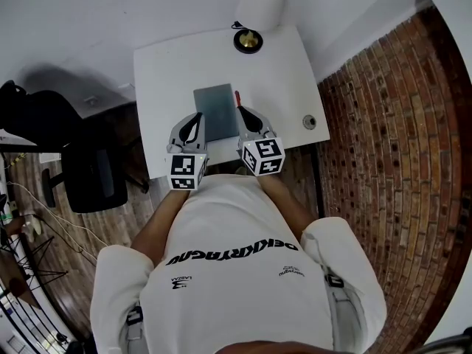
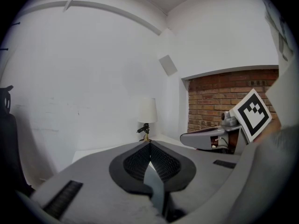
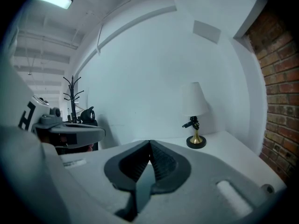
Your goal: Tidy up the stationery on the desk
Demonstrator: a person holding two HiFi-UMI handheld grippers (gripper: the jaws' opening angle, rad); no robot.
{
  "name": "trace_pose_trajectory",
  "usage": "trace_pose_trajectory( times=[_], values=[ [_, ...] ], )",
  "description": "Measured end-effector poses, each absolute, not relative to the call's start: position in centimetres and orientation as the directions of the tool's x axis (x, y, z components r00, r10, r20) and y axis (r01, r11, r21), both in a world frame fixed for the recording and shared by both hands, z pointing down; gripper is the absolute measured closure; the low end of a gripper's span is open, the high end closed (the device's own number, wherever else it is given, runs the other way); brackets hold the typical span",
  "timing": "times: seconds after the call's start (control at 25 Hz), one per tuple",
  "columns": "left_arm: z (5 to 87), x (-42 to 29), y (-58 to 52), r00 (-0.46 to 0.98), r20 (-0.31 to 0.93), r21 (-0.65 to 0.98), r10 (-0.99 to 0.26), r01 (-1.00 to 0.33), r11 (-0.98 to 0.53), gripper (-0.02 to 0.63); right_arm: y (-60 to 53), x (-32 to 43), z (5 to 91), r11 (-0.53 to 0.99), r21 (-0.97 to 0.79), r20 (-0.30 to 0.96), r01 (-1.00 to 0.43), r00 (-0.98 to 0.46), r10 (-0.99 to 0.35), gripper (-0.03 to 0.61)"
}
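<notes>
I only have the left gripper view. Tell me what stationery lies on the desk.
Observer: A grey pad lies in the middle of the desk, its near end between the left gripper and the right gripper.
Operator: Name what lies beside it.
Observer: A red pen lies along its right edge.
Operator: Report the right gripper's jaws.
Observer: Together, in the right gripper view.

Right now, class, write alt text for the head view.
A person in white grips a grey notebook by its sides with the left tongs and right tongs over a white desk. A red pen lies beside it; a lamp stands behind.
</notes>
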State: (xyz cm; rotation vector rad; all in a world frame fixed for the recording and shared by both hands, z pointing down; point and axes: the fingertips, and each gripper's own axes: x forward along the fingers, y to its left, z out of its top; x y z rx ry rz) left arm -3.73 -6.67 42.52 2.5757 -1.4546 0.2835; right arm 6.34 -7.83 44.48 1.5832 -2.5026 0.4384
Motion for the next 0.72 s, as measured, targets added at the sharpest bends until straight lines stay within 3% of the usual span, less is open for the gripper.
trace_pose_trajectory(
  times=[0.72],
  values=[
    [42.8, -2.0, -6.8, 0.52, 0.26, 0.084, -0.814, -0.852, -0.517, 0.615, -7.6, 7.3, 45.8, 0.402, -0.184, 0.312, -0.897, -0.441, -0.842, 0.583]
  ],
)
